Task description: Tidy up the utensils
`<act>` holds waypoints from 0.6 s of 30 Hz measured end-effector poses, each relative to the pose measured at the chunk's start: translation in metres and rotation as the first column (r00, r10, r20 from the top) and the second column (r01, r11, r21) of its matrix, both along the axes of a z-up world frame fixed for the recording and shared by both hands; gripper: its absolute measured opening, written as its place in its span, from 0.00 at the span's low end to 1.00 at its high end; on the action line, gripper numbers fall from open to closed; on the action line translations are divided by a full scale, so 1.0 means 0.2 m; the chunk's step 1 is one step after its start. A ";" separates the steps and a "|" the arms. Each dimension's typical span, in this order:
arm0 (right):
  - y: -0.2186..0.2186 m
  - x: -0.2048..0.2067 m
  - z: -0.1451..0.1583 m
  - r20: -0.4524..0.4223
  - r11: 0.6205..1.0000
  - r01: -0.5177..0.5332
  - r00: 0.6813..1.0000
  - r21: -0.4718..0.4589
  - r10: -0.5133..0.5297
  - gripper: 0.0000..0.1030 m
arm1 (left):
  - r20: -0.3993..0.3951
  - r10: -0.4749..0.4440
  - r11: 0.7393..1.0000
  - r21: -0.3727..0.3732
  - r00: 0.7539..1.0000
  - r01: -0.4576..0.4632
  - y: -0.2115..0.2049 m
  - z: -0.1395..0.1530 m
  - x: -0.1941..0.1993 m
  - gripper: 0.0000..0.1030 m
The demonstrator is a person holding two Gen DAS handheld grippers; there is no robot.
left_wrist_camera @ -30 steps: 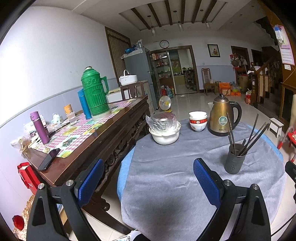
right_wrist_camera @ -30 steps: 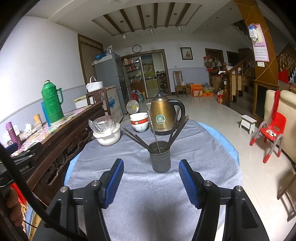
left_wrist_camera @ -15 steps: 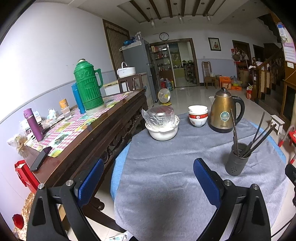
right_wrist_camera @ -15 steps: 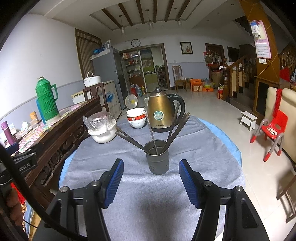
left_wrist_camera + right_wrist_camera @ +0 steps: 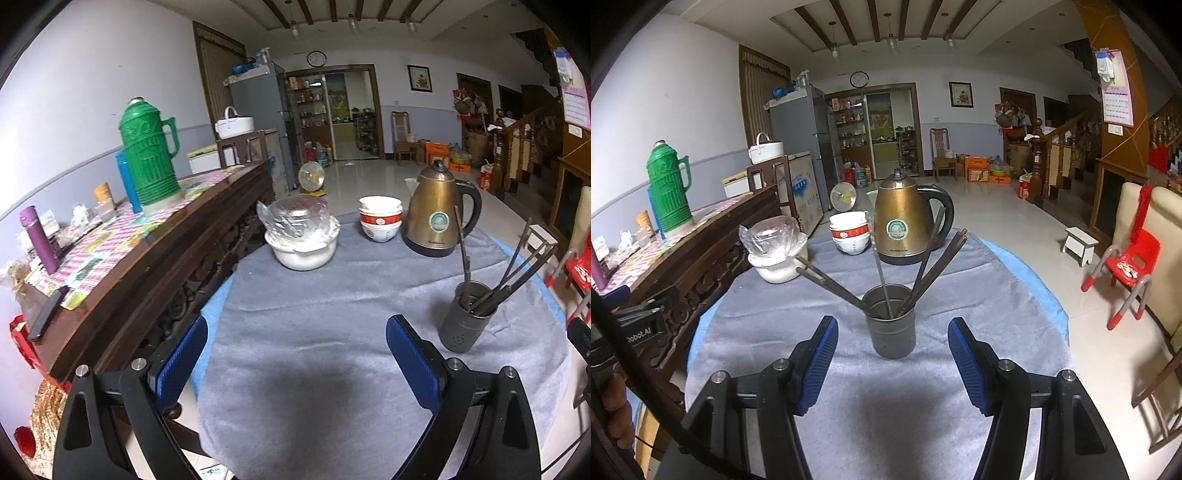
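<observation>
The utensil holder point(image 5: 892, 325) stands just ahead of the wide, empty right tongs point(image 5: 892, 363), centred between them.

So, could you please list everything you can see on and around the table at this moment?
utensil holder: one, dark grey, on the cloth just ahead of the right gripper
chopsticks: several, dark, standing splayed in the holder
kettle: one, bronze with black handle, far side of the table
stacked bowls: a few, white and red, left of the kettle
covered bowl: one, white, plastic-wrapped, far left of the table
tablecloth: one, grey
thermos: one, green, on the wooden sideboard
bottle: one, purple, on the sideboard
left gripper: black, blue pads, open
right gripper: black, blue pads, open
</observation>
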State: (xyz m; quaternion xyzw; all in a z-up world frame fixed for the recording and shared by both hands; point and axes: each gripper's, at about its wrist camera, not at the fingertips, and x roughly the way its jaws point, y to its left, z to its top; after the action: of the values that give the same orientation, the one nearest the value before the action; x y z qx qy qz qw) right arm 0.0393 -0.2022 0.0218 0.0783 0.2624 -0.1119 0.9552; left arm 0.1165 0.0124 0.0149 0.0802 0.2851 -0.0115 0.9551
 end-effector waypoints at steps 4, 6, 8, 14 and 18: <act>-0.02 0.03 -0.01 -0.011 1.000 0.012 1.000 -0.010 -0.012 0.64 | -0.026 -0.027 0.999 -0.022 0.999 0.026 -0.03 -0.04 0.04 0.94; -0.02 0.04 -0.02 -0.020 1.000 0.016 1.000 -0.014 -0.016 0.64 | -0.039 -0.038 0.999 -0.024 0.999 0.037 -0.04 -0.07 0.05 0.94; -0.03 0.05 -0.04 -0.036 1.000 0.016 0.999 -0.017 -0.017 0.64 | -0.056 -0.055 0.998 -0.022 0.997 0.054 -0.07 -0.10 0.07 0.94; -0.02 0.09 -0.06 -0.054 1.000 0.014 0.998 -0.026 -0.016 0.64 | -0.082 -0.085 0.996 -0.024 0.993 0.084 -0.13 -0.14 0.11 0.94; -0.02 0.11 -0.07 -0.054 0.999 0.013 0.998 -0.036 -0.015 0.64 | -0.090 -0.090 0.996 -0.029 0.992 0.088 -0.14 -0.16 0.13 0.94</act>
State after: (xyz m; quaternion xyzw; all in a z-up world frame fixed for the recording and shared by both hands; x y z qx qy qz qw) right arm 0.0621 -0.2062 0.0083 0.0601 0.2858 -0.1254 0.9482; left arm 0.1419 -0.0161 -0.0168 0.0803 0.3243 -0.0612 0.9405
